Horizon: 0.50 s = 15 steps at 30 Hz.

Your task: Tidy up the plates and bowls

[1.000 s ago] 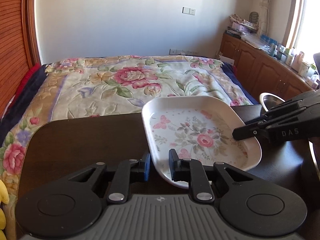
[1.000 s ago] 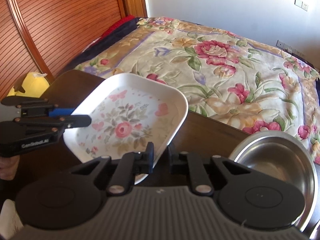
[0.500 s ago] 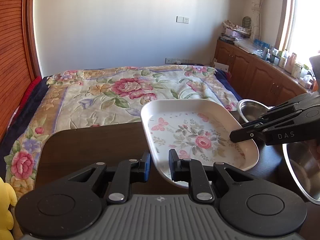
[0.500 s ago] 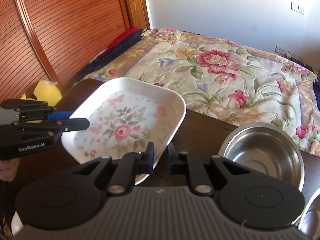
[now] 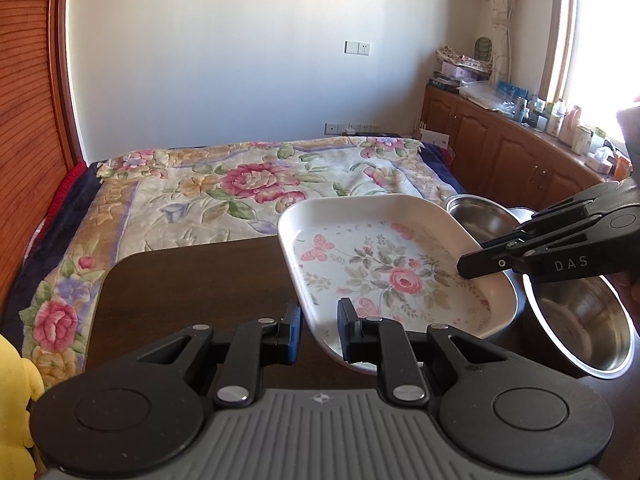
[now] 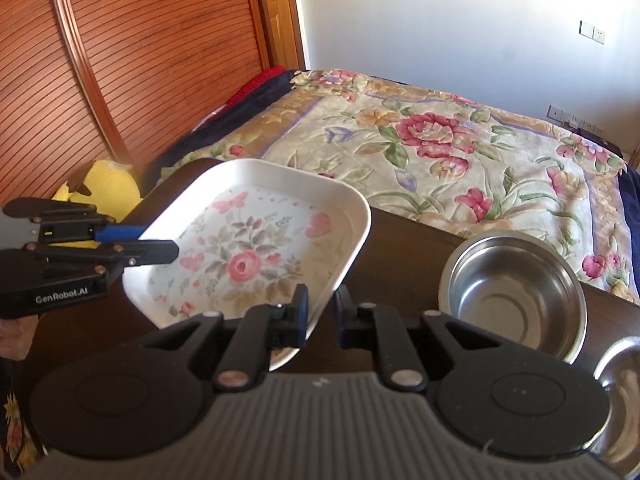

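A white floral plate (image 5: 384, 264) is held above the dark table (image 5: 192, 288) by both grippers. My left gripper (image 5: 319, 330) is shut on the plate's near left rim. My right gripper (image 6: 321, 316) is shut on its opposite rim; the plate also shows in the right wrist view (image 6: 256, 248). The right gripper appears from the side in the left wrist view (image 5: 480, 260), the left gripper in the right wrist view (image 6: 160, 240). Two steel bowls stand on the table: one farther (image 5: 480, 216), (image 6: 516, 296), one nearer (image 5: 580, 320), (image 6: 624, 400).
A bed with a floral cover (image 5: 240, 188) lies just beyond the table. A yellow plush toy (image 6: 104, 188) sits at the table's left end. A wooden cabinet with clutter (image 5: 520, 144) runs along the right wall. A slatted wooden wardrobe (image 6: 120, 60) stands left.
Both grippers have lifted the plate and drawn it back. More of the table and the two steel bowls have come into view.
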### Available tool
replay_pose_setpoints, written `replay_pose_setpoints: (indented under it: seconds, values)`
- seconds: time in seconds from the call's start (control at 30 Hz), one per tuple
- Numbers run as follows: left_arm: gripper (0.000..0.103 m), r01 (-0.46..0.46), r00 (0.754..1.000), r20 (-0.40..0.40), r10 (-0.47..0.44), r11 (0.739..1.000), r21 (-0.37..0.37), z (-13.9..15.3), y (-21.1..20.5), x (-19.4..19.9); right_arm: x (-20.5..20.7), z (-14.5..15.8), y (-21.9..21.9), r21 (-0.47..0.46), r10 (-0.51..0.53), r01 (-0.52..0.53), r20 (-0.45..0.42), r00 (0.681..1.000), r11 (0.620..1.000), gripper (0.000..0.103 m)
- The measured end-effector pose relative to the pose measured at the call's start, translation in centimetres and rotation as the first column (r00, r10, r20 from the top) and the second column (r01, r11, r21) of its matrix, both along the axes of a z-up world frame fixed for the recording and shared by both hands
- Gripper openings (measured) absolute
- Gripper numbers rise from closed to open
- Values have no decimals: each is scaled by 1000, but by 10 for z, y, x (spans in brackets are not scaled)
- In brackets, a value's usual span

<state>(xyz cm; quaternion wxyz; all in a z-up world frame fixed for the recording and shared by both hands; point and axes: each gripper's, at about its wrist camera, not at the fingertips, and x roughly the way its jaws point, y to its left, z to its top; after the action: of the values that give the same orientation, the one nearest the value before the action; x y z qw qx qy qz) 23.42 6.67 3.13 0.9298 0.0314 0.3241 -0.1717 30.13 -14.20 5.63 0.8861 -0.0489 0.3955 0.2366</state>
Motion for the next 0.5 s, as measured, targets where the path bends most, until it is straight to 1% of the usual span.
replay_pose_setpoints:
  seconds: [0.27, 0.5]
  values:
    - [21, 7, 1000, 19, -7, 1000, 13, 9, 3, -21, -20, 7, -2, 11, 9, -9, 18, 1000, 1000, 15]
    - [21, 14, 1000, 28, -14, 1000, 16, 12, 4, -39, -37, 12, -6, 19, 13, -14, 33, 999, 1000, 15]
